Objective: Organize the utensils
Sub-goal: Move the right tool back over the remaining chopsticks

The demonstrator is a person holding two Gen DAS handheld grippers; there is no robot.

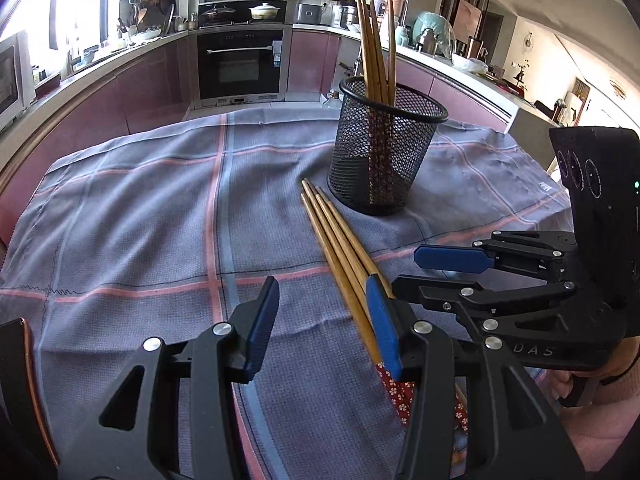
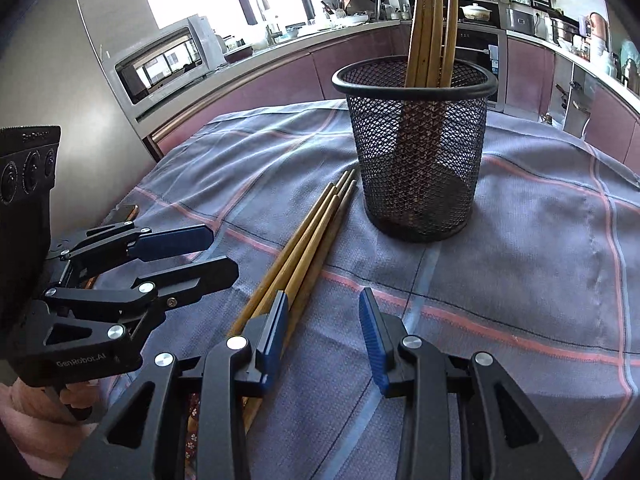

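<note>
A black mesh cup stands upright on the checked cloth, with several wooden chopsticks upright in it. Several loose chopsticks lie in a bundle on the cloth, their thin tips near the cup's base. My left gripper is open above the bundle's thick end, which passes just inside its right pad. My right gripper is open too, and its left pad sits over the same bundle. Neither pair of pads presses on a chopstick.
The grey-blue cloth with pink lines covers the whole table. A dark flat device with a copper edge lies at the cloth's left edge. A hand holds the other gripper. Kitchen counters, an oven and a microwave stand behind.
</note>
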